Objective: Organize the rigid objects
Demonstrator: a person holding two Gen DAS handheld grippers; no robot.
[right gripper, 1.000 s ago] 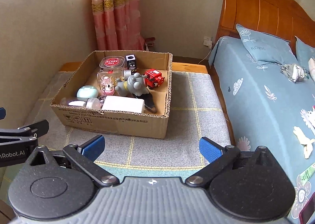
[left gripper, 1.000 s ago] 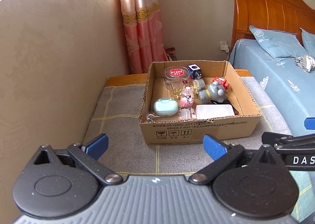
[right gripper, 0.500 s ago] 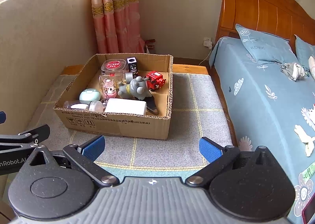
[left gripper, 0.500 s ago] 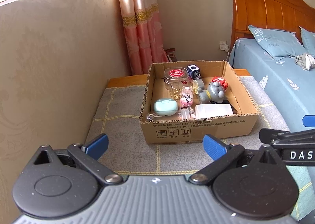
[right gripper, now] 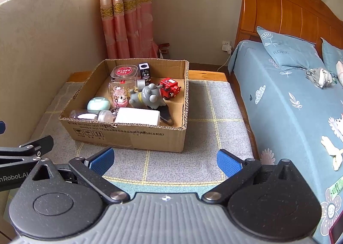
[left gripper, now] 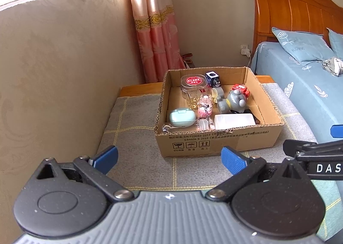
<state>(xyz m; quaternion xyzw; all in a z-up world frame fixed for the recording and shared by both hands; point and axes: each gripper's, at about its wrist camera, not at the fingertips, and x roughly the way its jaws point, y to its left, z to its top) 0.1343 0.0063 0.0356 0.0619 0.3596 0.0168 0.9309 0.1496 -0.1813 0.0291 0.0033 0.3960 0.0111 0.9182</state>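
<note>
- Both grippers, left and right, hover spread and empty just before the box.
- Toys sit crowded inside the box.
- Advice: approach from above, taking the nearest block first.

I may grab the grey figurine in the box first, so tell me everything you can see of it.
The grey figurine looks like a moulded, cartoonish elephant-like animal in matte grey, with a rounded head, bulging eyes and a yellowish band at the neck. It lies tipped over rather than upright, mid-box in the cardboard box. The red toy sits just behind it, the white box just in front, and it seems to rest on a dark flat item; true contact is unclear. Neither gripper touches it.
</note>
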